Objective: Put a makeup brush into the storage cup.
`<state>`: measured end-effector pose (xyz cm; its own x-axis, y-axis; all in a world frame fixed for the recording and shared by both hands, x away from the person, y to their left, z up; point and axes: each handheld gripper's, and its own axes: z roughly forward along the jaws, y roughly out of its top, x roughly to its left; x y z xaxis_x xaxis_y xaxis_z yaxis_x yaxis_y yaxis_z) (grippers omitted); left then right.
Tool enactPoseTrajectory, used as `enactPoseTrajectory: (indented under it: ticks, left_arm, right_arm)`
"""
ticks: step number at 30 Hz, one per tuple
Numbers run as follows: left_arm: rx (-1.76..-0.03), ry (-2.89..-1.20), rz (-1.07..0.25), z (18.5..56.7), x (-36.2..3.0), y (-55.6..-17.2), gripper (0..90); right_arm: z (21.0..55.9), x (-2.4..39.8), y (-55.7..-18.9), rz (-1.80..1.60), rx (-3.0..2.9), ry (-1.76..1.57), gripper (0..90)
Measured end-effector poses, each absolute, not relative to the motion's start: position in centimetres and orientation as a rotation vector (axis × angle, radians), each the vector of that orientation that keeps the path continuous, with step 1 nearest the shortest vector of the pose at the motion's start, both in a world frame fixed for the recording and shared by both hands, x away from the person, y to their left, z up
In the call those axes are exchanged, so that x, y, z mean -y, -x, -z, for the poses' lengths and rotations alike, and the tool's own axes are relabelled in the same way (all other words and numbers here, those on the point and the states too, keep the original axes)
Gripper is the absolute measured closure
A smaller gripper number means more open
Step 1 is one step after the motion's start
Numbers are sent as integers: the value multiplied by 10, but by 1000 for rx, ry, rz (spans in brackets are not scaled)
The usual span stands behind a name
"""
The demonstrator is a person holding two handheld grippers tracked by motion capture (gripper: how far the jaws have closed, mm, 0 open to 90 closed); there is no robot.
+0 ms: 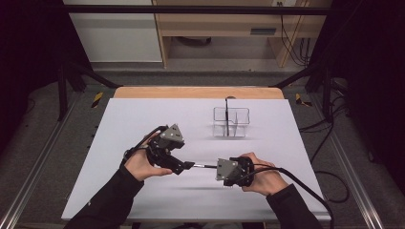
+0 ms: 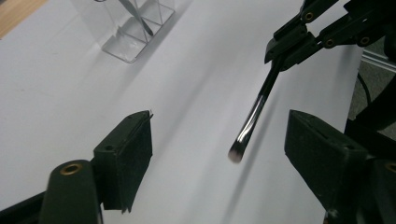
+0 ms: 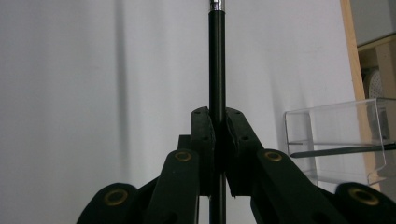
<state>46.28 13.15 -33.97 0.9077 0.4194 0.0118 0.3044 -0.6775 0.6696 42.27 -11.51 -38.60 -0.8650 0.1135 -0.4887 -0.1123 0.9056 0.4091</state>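
Observation:
A slim black makeup brush [image 1: 203,166] hangs level above the white mat, between my two grippers. My right gripper [image 1: 216,168] is shut on its handle [image 3: 217,56], which runs straight out between the pressed pads. In the left gripper view the brush [image 2: 254,116] slants down from the right gripper [image 2: 286,49], and its bristle tip hangs in the gap of my left gripper [image 2: 219,135], touching neither pad. My left gripper [image 1: 189,165] is open. A clear plastic organizer [image 1: 231,122] stands farther back on the mat with another dark brush [image 1: 227,113] upright in it.
The white mat [image 1: 143,124] covers most of the wooden table [image 1: 198,92]. The clear organizer [image 2: 135,28] is at the upper left of the left gripper view and at the right [image 3: 336,140] of the right gripper view. Cables trail from both grippers.

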Motion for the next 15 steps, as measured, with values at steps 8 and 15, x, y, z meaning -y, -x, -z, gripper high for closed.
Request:
enactPoseTrajectory:
  ticks: [8,15]
  left_arm:
    - [-585,-2275,-251,353,-153,-454,177]
    - [-649,-2190,-258,367,-166,-447,175]
  right_arm:
    - [389,126,-425,-626,-2522,-95,834]
    - [393,131,-425,-667,-2509,-159,834]
